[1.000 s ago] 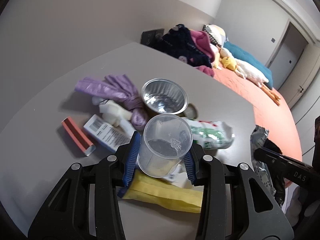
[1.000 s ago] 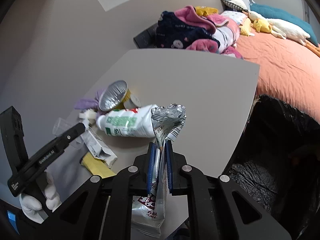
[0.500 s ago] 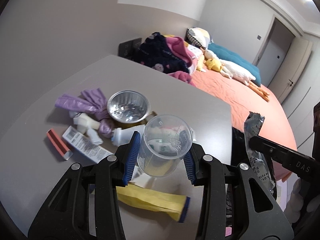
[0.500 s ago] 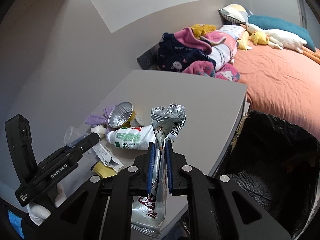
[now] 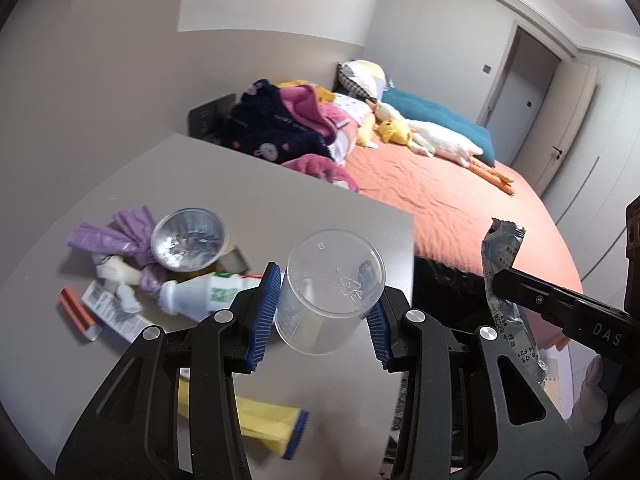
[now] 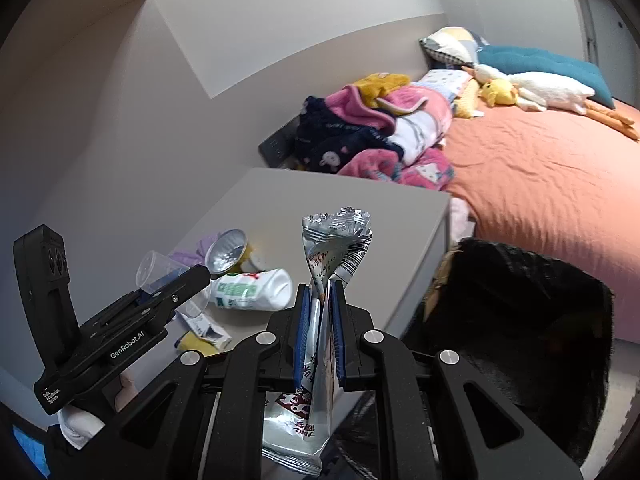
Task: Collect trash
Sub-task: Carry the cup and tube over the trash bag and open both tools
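A grey table (image 5: 248, 184) carries the trash, all gathered toward its 9 o'clock side in the left wrist view. A silver foil cup (image 5: 188, 239) lies on its side there. At its 9 o'clock is a purple bag (image 5: 114, 236). At 5 o'clock of the cup lies a white bottle (image 5: 200, 298) with green print. At 7 o'clock are a small red box (image 5: 76, 314) and a white carton (image 5: 116, 314), just beside each other. A yellow packet (image 5: 264, 420) lies near the table's 6 o'clock edge.
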The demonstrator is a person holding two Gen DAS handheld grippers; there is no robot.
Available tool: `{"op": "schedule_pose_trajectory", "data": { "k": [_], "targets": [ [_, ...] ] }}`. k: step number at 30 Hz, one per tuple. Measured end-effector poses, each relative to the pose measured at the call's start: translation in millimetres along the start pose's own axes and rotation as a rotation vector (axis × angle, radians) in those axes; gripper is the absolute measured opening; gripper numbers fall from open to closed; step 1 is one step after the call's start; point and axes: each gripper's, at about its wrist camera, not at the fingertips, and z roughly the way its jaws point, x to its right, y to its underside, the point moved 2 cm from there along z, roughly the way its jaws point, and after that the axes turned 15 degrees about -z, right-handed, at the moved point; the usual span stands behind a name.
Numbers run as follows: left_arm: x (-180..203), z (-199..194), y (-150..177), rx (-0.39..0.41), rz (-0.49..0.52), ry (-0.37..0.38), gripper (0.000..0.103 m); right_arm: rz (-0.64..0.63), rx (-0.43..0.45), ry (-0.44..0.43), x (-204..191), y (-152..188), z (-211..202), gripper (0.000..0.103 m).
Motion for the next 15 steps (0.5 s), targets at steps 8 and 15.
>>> {"op": "schedule_pose_trajectory", "data": {
  "k": [8, 15],
  "targets": [
    [32, 8, 4, -0.014, 0.05, 0.051, 0.041, 0.034, 0.028, 0.042, 24, 5, -24, 0.013],
    [52, 12, 7, -0.031, 0.077, 0.09, 0.041, 0.068, 0.048, 0.065, 41, 11, -40, 0.013]
  ]
}}
